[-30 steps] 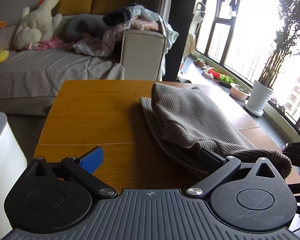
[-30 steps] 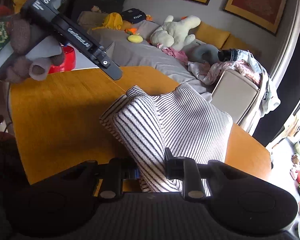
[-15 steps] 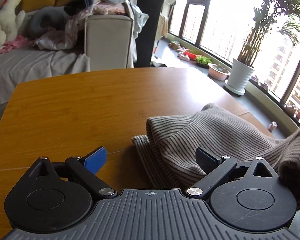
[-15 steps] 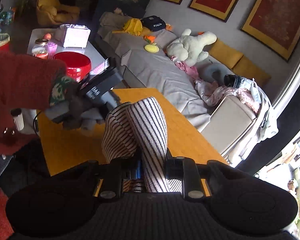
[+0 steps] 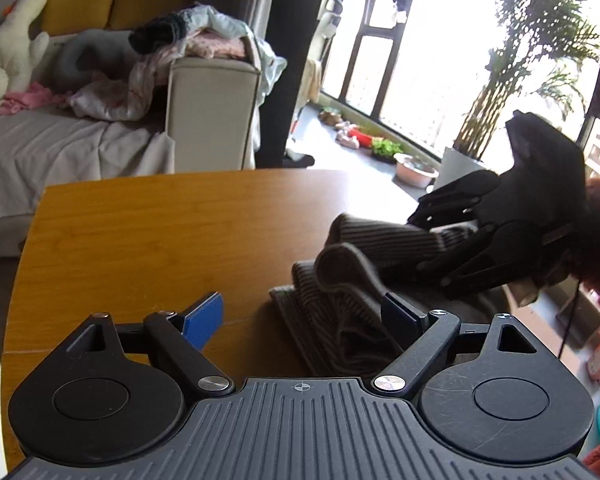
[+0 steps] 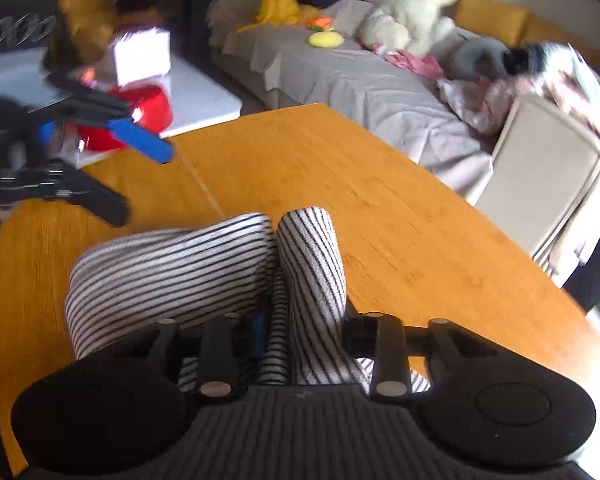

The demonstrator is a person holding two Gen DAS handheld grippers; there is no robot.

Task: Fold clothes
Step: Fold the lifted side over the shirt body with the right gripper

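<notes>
A striped knit garment point(image 5: 340, 280) lies bunched on the wooden table point(image 5: 160, 232). My left gripper point(image 5: 304, 314) is open and empty, its right finger touching the garment's near edge. My right gripper point(image 6: 300, 320) is shut on a fold of the striped garment point(image 6: 172, 272) and holds it just above the table point(image 6: 380, 184). In the left wrist view the right gripper point(image 5: 420, 236) comes in from the right with the cloth in it. In the right wrist view the left gripper point(image 6: 136, 176) is at the left, jaws apart.
A grey sofa point(image 5: 60, 140) with a plush toy point(image 5: 12, 52) and piled clothes point(image 5: 188, 48) stands behind the table. A potted plant point(image 5: 500, 92) stands by the window. A white side table point(image 6: 196, 96) with a red bowl point(image 6: 144, 108) is at the left.
My right gripper has lowered the held fold from high up down toward the table and over the rest of the garment. My left gripper stays open and has drawn back slightly left.
</notes>
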